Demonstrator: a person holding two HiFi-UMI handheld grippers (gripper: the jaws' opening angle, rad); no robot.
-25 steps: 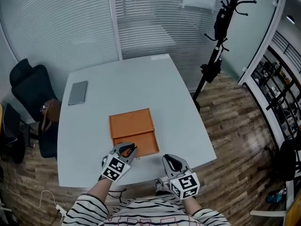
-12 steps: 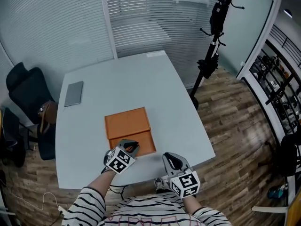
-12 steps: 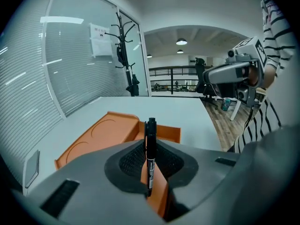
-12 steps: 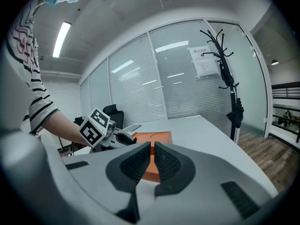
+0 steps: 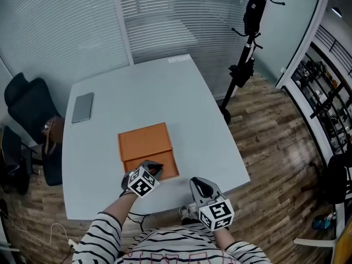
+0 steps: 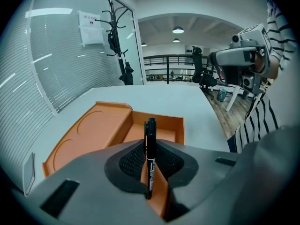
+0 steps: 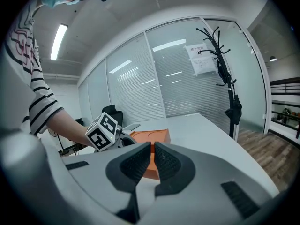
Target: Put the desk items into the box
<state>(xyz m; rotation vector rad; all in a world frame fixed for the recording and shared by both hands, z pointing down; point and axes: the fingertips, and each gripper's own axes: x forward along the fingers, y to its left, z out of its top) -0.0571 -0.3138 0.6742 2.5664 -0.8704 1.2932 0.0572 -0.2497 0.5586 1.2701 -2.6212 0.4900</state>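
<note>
The left gripper [image 6: 150, 172] is clamped on a black marker [image 6: 150, 146], which stands upright just short of the near compartment of the orange box [image 6: 91, 132]. It seems not yet past the box's front wall. Let go here, it could topple or bounce outside that wall. The right gripper [image 7: 152, 161] waits beyond the box's front right corner, jaws nearly together on nothing.
</note>
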